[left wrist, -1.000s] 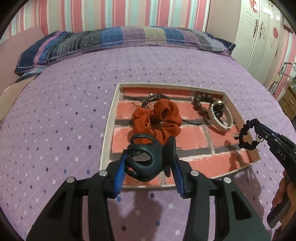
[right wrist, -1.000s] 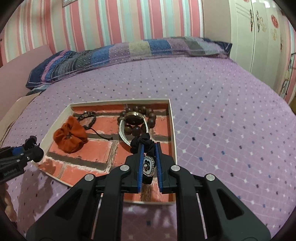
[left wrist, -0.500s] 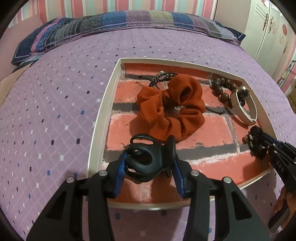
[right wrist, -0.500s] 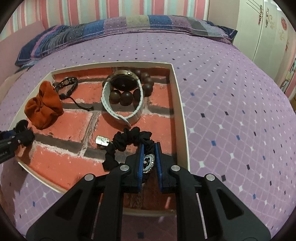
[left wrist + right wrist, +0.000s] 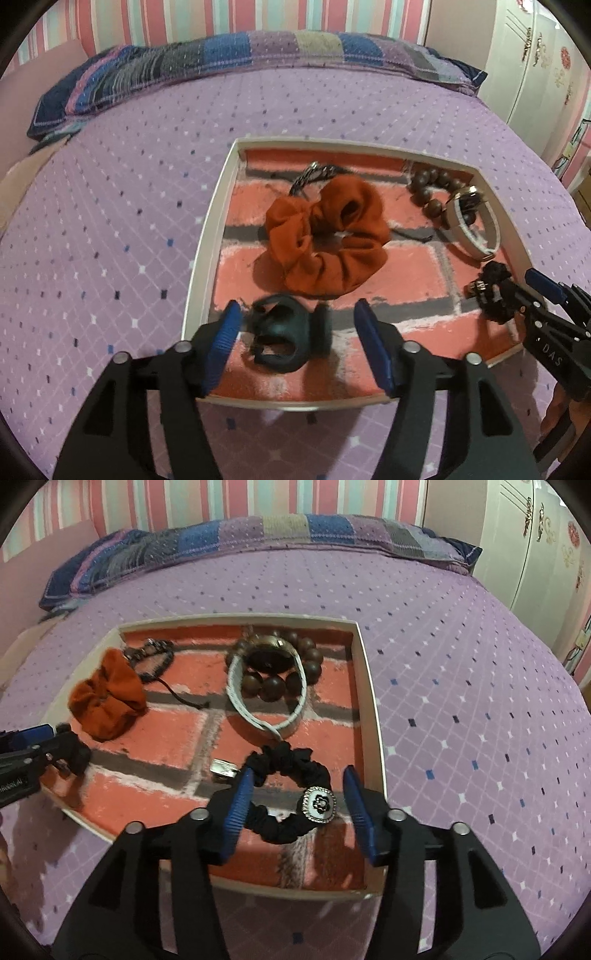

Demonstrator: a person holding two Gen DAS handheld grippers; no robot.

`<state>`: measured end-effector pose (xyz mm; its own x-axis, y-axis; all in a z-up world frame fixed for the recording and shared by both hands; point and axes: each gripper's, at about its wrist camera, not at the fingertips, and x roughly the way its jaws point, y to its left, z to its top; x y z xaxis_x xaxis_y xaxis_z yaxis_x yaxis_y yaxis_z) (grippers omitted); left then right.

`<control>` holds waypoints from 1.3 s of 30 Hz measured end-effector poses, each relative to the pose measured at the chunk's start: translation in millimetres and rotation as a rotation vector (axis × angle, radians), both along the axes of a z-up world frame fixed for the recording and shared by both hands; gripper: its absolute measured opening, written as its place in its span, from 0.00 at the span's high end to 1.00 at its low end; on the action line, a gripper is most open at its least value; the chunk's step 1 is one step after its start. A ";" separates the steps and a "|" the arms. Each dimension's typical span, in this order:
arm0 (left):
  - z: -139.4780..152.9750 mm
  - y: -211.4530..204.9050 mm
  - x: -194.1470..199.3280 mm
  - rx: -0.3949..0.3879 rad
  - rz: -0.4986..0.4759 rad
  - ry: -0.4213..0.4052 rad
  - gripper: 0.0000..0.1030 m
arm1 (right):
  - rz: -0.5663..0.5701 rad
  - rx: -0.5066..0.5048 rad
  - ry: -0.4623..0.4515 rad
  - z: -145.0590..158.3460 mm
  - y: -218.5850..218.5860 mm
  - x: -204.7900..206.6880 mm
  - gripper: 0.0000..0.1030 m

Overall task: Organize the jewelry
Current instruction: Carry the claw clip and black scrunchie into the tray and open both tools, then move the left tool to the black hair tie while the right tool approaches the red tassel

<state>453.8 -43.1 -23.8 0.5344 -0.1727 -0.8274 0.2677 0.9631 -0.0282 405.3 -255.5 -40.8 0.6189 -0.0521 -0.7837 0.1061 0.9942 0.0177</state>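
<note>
Both pairs of fingers have just been opening and now stand apart. Between the left gripper's [image 5: 299, 339] blue pads lies a black claw hair clip [image 5: 286, 338], blurred, touching neither pad and resting on the near left part of the tray [image 5: 207, 236]. The right gripper [image 5: 297, 806] straddles a black scrunchie [image 5: 284, 794] with a white-and-black flower charm [image 5: 319, 805]; the scrunchie lies on the tray floor near its right wall, free of the right pad, though I cannot tell whether it brushes the left one. Just beyond it sits a white-strapped watch [image 5: 266, 698] looped over a brown wooden bead bracelet [image 5: 295, 664]. Left of these lies a rust-orange scrunchie [image 5: 327, 240], with a braided black cord bracelet [image 5: 151, 657] behind it. The tray, lined with a red brick print, rests on a purple bed cover [image 5: 110, 221]; a striped pillow [image 5: 221, 59] lies at the far edge.
</note>
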 end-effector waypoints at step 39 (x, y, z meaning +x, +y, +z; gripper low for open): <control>-1.3 42.2 -240.6 -0.057 0.020 -0.017 0.27 | 0.123 -0.024 -0.057 -2.3 58.1 -236.5 0.28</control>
<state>213.2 -0.9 -25.1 0.5524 -0.2090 -0.8069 0.2498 0.9651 -0.0789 168.8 -197.4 -43.1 0.6652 0.0086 -0.7466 -0.0174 0.9998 -0.0040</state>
